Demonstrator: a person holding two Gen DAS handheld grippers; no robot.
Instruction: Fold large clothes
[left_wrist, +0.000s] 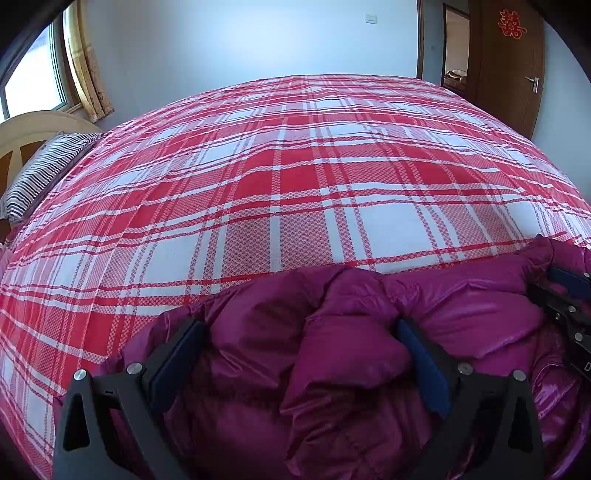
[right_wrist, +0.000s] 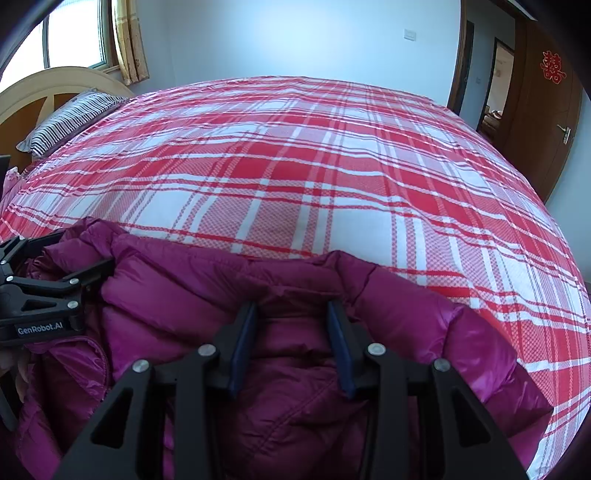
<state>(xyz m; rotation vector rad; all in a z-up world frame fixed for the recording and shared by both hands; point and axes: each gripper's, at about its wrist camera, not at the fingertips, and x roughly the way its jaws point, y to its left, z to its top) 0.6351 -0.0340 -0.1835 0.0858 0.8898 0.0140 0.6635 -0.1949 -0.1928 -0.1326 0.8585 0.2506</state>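
Clearly, on the plaid bed (left_wrist: 295, 177) your left hand-held gripper (left_wrist: 295, 354) stood wide apart over the bunched purple puffer jacket (left_wrist: 351, 369) at the near edge, your right hand-held gripper (right_wrist: 291, 343) narrower astride a ridge, unclear if pinching, so slick padding could have slipped free.
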